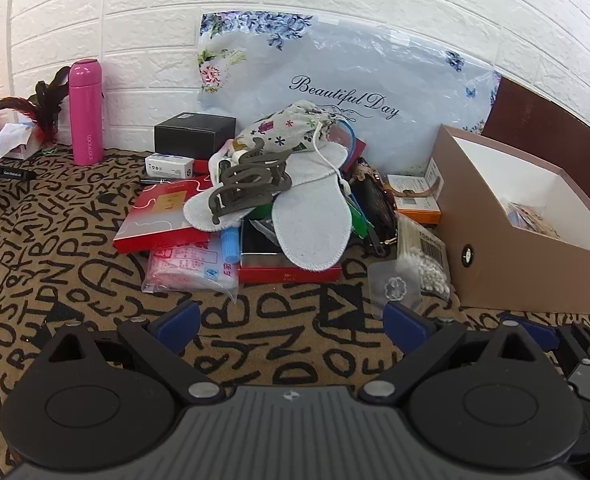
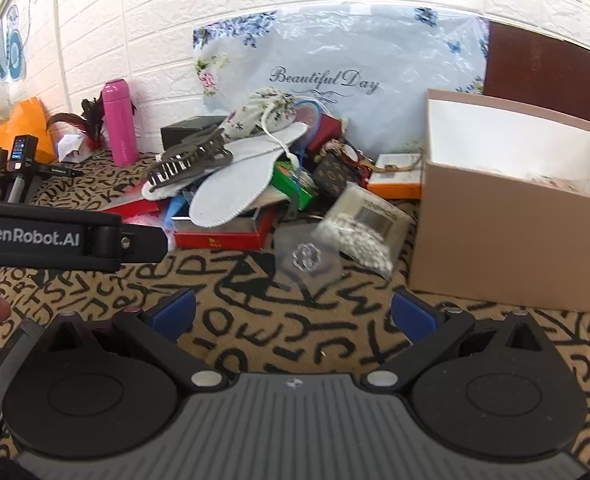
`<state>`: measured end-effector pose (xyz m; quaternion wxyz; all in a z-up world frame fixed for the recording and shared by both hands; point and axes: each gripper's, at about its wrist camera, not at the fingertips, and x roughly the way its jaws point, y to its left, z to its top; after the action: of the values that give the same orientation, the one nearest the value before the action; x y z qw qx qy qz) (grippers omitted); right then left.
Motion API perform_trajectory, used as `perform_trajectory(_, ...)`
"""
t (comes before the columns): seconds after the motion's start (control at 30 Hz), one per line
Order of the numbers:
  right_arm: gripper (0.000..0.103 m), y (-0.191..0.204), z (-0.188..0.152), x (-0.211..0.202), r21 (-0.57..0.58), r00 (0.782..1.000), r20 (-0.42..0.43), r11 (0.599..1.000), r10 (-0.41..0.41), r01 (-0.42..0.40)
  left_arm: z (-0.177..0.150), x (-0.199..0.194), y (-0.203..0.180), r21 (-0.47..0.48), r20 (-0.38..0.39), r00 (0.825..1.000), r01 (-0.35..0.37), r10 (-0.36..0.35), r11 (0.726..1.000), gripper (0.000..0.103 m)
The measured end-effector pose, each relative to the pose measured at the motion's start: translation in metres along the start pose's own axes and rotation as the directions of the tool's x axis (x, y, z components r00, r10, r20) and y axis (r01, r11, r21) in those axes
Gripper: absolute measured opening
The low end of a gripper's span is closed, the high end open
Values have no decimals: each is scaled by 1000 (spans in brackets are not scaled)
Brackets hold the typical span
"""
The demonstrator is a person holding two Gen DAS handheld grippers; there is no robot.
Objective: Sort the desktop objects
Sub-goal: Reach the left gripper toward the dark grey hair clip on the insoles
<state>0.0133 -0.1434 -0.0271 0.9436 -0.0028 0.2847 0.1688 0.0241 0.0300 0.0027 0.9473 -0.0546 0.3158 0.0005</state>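
A heap of small objects lies on the lettered cloth: two grey insoles (image 1: 311, 224) (image 2: 235, 190), a dark hair claw (image 1: 251, 190) (image 2: 191, 160), a flowered pouch (image 1: 287, 128), red boxes (image 1: 155, 216) (image 2: 223, 236), a bag of cotton swabs (image 1: 423, 256) (image 2: 363, 228) and a clear plastic hook pad (image 1: 395, 286) (image 2: 307, 258). My left gripper (image 1: 291, 320) is open and empty in front of the heap. My right gripper (image 2: 293, 314) is open and empty, just short of the clear pad. The left gripper's body (image 2: 47, 236) shows at the left of the right wrist view.
A brown cardboard box (image 1: 523, 248) (image 2: 511, 236), open on top, stands at the right with a few items inside. A pink bottle (image 1: 85, 112) (image 2: 119, 122) and feathers (image 1: 45, 108) stand at the back left by the brick wall. A "Beautiful Day" plastic bag (image 1: 347, 96) leans behind the heap.
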Motion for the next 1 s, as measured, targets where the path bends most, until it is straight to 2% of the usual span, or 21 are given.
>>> perform_trajectory(0.4, 101, 17, 16, 20, -44, 996, 40, 996, 77, -75, 17, 15, 12, 24, -3, 1000, 20, -20, 1000, 101)
perform_trajectory(0.63, 101, 21, 35, 42, -58, 991, 65, 992, 120, -116, 42, 29, 24, 27, 6, 1000, 29, -29, 999, 101)
perform_trajectory(0.77, 101, 25, 50, 56, -70, 984, 91, 986, 155, -148, 59, 39, 32, 17, 13, 998, 62, -62, 998, 101)
perform_trajectory(1.0, 101, 40, 74, 88, -145, 971, 129, 973, 201, -183, 84, 64, 39, 57, 13, 998, 61, -62, 997, 100)
